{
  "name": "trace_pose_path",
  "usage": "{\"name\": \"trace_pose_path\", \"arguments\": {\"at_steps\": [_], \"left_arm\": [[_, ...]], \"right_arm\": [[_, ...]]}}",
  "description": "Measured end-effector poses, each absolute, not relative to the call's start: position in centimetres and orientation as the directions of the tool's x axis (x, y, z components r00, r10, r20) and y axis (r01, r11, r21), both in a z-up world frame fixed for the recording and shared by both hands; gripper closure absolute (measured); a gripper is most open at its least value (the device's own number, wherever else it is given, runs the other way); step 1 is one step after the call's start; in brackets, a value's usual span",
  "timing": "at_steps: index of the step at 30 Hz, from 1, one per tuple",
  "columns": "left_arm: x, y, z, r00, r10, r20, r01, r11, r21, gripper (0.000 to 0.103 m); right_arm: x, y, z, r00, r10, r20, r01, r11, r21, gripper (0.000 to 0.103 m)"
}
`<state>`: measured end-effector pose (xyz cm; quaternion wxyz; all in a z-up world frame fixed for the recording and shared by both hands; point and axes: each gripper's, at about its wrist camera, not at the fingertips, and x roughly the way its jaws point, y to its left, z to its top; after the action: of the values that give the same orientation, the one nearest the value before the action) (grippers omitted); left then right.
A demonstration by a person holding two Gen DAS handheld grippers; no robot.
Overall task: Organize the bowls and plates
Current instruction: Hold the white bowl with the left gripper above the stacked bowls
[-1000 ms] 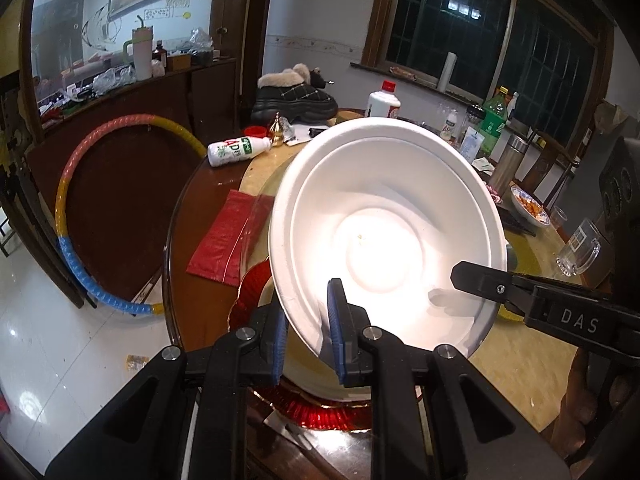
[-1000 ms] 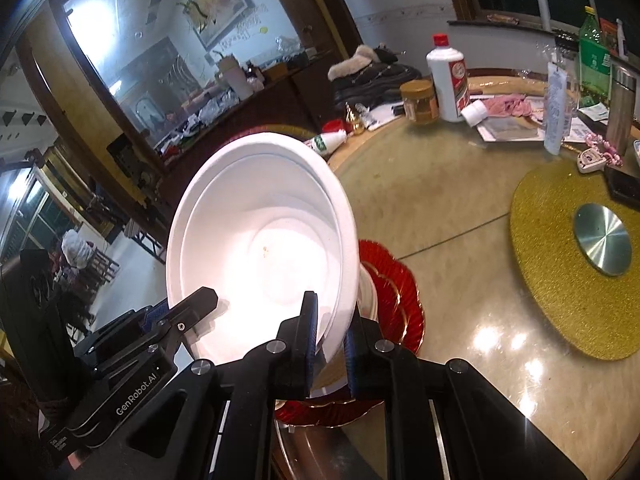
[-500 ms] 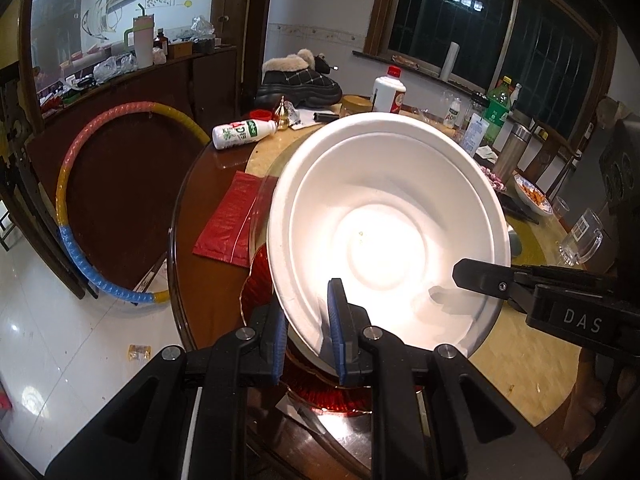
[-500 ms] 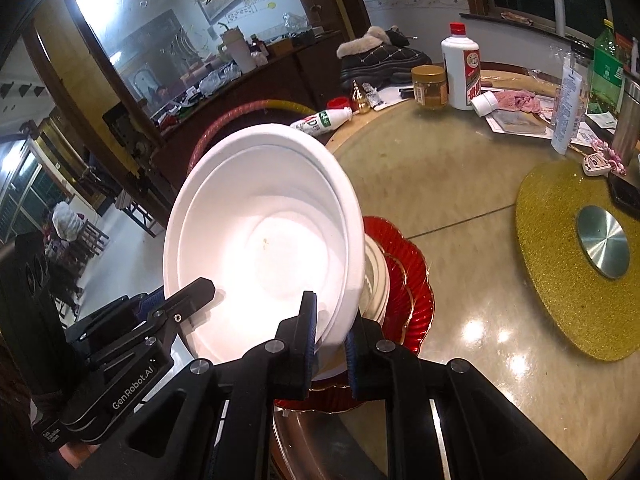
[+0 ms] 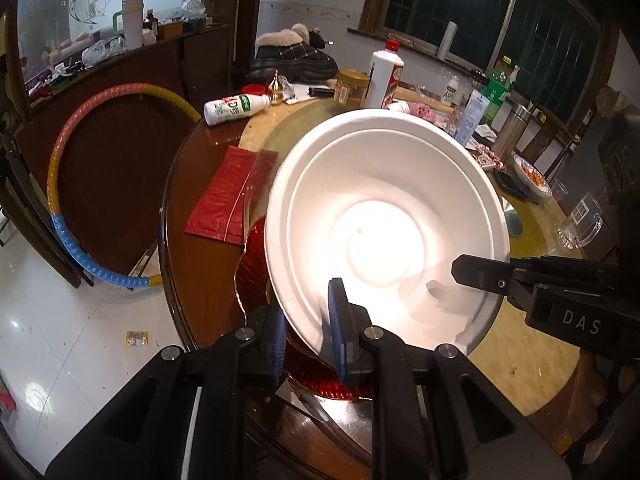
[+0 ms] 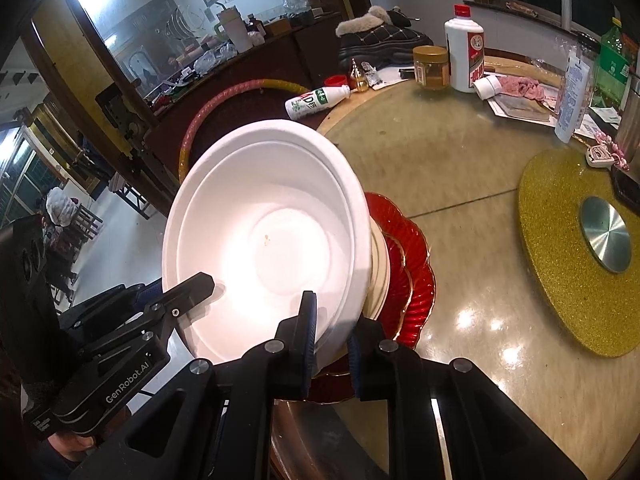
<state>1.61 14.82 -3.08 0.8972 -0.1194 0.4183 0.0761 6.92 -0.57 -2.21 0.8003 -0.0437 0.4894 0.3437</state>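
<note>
Bowl lowered toward the plate stack — right grip easing

Since a second ago the white bowl (image 5: 384,236) sits lower in both frames, nearer the cream plate (image 6: 380,276) and red plate (image 6: 416,280) beneath it — more of the far worktop (image 6: 460,184) shows above its rim. The right gripper (image 6: 332,332) jaws are opening slightly, the rim between them.

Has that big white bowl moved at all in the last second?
Yes. In the right wrist view the white bowl has sunk toward the red plate beneath, whose far rim now shows past the bowl's edge.
</note>
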Motion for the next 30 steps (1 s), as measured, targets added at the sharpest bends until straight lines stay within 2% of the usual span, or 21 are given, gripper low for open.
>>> {"name": "trace_pose_path", "arguments": {"at_steps": [13,30], "left_arm": [[2.4,15.6,-3.3,0.588,-0.009,-0.809,-0.220,0.960,-0.171,0.084],[4.2,15.8,-3.6,0.554,-0.005,-0.832,-0.216,0.965,-0.150,0.085]], "right_arm": [[7.6,1.0,-2.2,0.242,0.438,-0.866,-0.634,0.747,0.201,0.086],[9.4,0.8,-3.1,0.191,0.448,-0.873,-0.602,0.757,0.256,0.083]]}}
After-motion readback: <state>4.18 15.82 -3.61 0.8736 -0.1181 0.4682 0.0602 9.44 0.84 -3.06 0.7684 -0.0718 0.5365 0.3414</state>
